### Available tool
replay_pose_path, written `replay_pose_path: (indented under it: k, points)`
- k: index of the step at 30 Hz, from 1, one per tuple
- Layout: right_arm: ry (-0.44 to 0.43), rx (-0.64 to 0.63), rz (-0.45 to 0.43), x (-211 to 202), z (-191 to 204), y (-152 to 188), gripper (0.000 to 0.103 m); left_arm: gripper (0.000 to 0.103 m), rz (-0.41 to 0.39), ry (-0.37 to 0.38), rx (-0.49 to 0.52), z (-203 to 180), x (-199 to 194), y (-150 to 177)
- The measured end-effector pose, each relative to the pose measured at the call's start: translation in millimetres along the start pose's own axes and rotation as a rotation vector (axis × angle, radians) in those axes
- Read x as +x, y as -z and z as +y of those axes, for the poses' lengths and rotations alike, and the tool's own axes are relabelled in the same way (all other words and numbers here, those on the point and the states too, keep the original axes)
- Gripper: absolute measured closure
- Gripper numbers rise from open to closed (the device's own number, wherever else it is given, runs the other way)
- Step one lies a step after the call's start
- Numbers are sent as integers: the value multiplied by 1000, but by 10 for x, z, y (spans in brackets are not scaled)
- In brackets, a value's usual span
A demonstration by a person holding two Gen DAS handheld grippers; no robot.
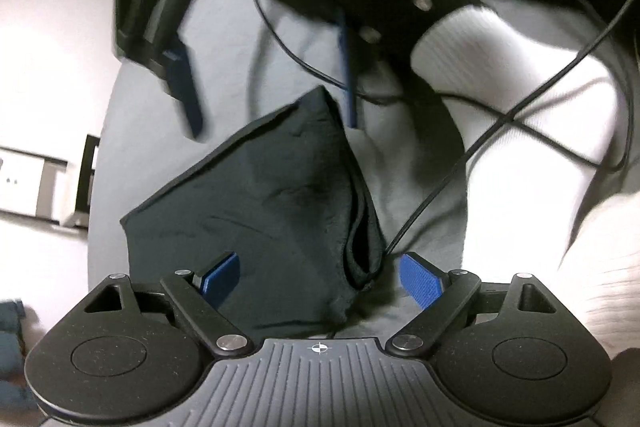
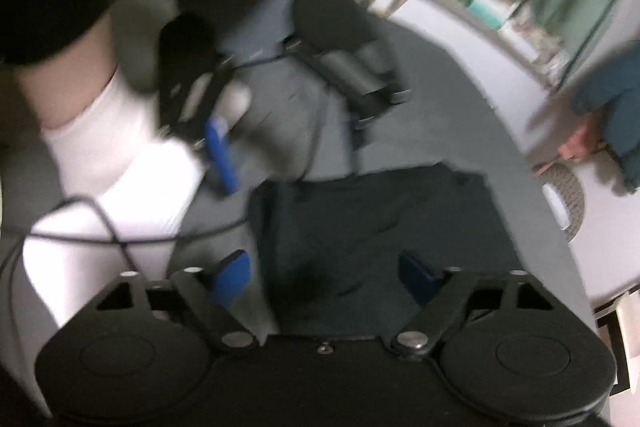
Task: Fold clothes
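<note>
A dark, soft-looking folded cloth [image 1: 256,203] lies creased on a smooth grey surface [image 1: 152,115]. The left gripper [image 1: 320,281] and right gripper [image 2: 326,273] hover over it, blue-padded fingers spread wide, holding nothing. A black cable [image 1: 440,183] crosses a ribbed white sock [image 1: 500,67].

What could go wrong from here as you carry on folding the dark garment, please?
1. A black cable trails right beside the folded dark garment; it could snag a finger or get folded in.
2. Both the left gripper and right gripper are open and grip nothing, so the loose layers at the garment's edge may slip apart.
3. The right wrist view is blurred, so a grab now could miss the hem.
</note>
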State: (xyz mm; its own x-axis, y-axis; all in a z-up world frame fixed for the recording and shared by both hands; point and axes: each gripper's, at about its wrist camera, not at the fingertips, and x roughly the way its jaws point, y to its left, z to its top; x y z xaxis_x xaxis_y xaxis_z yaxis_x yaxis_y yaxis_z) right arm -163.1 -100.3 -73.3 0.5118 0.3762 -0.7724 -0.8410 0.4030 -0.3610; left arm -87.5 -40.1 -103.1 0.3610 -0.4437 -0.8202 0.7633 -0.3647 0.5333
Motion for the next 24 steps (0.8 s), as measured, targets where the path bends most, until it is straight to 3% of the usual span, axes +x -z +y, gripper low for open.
replay_pose_path:
  k: [4,6,9,15,18,20,24]
  points:
    - [-16,63,55,64,60,75,36,18,2,10,-8,-24,86,-7]
    - [-24,96,58,48,46,87,34,25,-7,51,-10,-28,94,14]
    - [-25,121,64,18,19,97,32,25,-5,90,-4,-12,108,20]
    - [-9,140,60,-17,29,50,24,26,23,172,100,33,95,42]
    - [-3,157,60,-24,8,58,23,45,48,145,170,-43,144,47]
    - [-1,163,60,-38,4,67,21,46,65,131,212,-102,184,47]
    - [0,169,63,-46,-2,87,20,58,56,126,183,-109,191,52]
